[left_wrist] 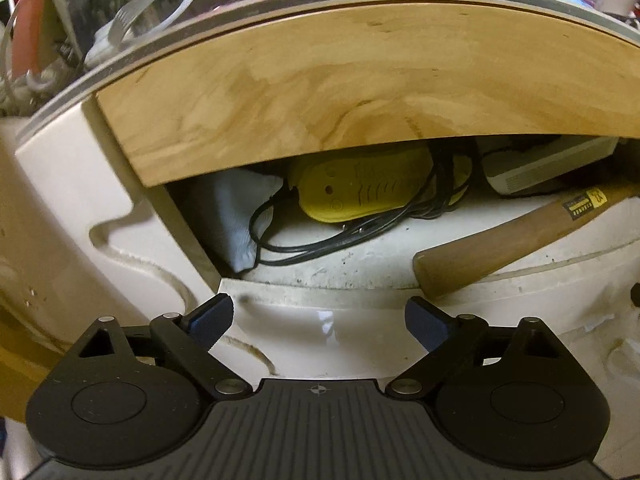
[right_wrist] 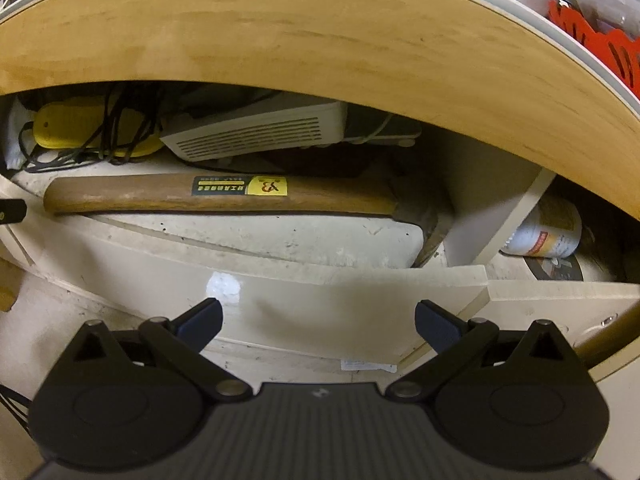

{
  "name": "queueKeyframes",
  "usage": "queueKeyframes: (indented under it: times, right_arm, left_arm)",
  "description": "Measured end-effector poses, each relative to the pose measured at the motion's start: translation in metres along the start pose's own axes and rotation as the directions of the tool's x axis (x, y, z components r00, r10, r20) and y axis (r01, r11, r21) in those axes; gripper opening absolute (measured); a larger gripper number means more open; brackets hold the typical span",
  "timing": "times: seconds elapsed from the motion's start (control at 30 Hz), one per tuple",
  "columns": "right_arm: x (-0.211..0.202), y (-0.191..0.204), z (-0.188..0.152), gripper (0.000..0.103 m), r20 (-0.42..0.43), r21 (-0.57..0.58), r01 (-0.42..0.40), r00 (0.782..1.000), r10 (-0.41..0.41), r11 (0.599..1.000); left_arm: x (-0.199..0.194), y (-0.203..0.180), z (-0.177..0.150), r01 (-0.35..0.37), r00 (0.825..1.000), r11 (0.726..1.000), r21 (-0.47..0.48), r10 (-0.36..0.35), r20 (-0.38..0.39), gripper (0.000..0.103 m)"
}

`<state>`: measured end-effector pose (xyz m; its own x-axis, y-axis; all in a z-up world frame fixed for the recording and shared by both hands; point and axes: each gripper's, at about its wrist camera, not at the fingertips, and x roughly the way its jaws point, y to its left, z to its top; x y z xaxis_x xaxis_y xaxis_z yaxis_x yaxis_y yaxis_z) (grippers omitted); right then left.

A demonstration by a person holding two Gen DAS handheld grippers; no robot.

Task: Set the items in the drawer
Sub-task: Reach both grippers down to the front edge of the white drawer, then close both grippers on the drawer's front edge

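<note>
A cream drawer [left_wrist: 320, 296] stands pulled partly out under a wooden desk edge [left_wrist: 320, 92]; it also shows in the right wrist view [right_wrist: 320, 276]. Inside lie a wooden-handled hammer [right_wrist: 216, 196], seen too in the left wrist view [left_wrist: 512, 244], a yellow device [left_wrist: 360, 188] wrapped in black cord [left_wrist: 320, 240], and a white vented box [right_wrist: 260, 132]. My left gripper [left_wrist: 318, 316] is open and empty in front of the drawer's front panel. My right gripper [right_wrist: 318, 320] is open and empty, also just before the front panel.
A neighbouring compartment to the right holds a white bottle [right_wrist: 548, 232] lying on its side. A grey cloth [left_wrist: 236, 216] sits at the drawer's left. The desk top above carries clutter, with white cables [left_wrist: 132, 20] and a red basket [right_wrist: 592, 40].
</note>
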<state>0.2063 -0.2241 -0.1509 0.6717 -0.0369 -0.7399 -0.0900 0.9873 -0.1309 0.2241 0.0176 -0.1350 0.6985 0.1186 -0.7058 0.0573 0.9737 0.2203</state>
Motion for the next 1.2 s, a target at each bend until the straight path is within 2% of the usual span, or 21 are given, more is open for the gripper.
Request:
queueKeyframes:
  times: [0.07, 0.17, 0.23, 0.37, 0.5, 0.67, 0.83, 1.1, 1.2]
  right_arm:
    - [0.001, 0.001, 0.001, 0.103, 0.004, -0.025, 0.000, 1.000, 0.000, 1.000]
    - [0.002, 0.002, 0.002, 0.103, 0.011, -0.081, 0.005, 1.000, -0.004, 0.997]
    - [0.002, 0.006, 0.002, 0.103, 0.019, -0.130, 0.011, 1.000, -0.008, 0.991]
    - [0.003, 0.012, 0.002, 0.103, 0.034, -0.254, 0.016, 0.999, -0.007, 0.967]
    - [0.005, 0.019, 0.000, 0.103, 0.045, -0.397, 0.028, 0.999, -0.011, 0.917]
    - [0.009, 0.027, -0.005, 0.103, 0.062, -0.561, 0.060, 0.998, -0.030, 0.826]
    - [0.014, 0.035, -0.018, 0.103, 0.082, -0.711, 0.095, 0.995, -0.052, 0.696]
    - [0.024, 0.038, -0.031, 0.103, 0.102, -0.827, 0.146, 0.989, -0.111, 0.543]
    - [0.028, 0.037, -0.032, 0.102, 0.096, -0.857, 0.150, 0.986, -0.134, 0.492]
  left_arm:
    - [0.000, -0.005, -0.001, 0.000, 1.000, 0.999, 0.052, 0.000, 0.012, 0.095]
    - [-0.001, -0.016, -0.004, -0.016, 0.999, 0.983, 0.185, 0.010, 0.032, 0.095]
    - [0.000, -0.024, -0.008, -0.029, 0.999, 0.959, 0.282, 0.017, 0.045, 0.096]
    - [0.002, -0.030, -0.014, -0.046, 0.998, 0.915, 0.400, 0.024, 0.060, 0.096]
    - [0.008, -0.032, -0.020, -0.063, 0.997, 0.868, 0.492, 0.035, 0.067, 0.096]
    - [0.013, -0.036, -0.031, -0.062, 0.998, 0.796, 0.602, 0.030, 0.064, 0.096]
    - [0.017, -0.041, -0.041, -0.098, 0.995, 0.710, 0.697, 0.045, 0.095, 0.096]
    - [0.031, -0.039, -0.060, -0.155, 0.988, 0.568, 0.808, 0.097, 0.122, 0.096]
    - [0.032, -0.042, -0.062, -0.169, 0.985, 0.531, 0.831, 0.108, 0.131, 0.096]
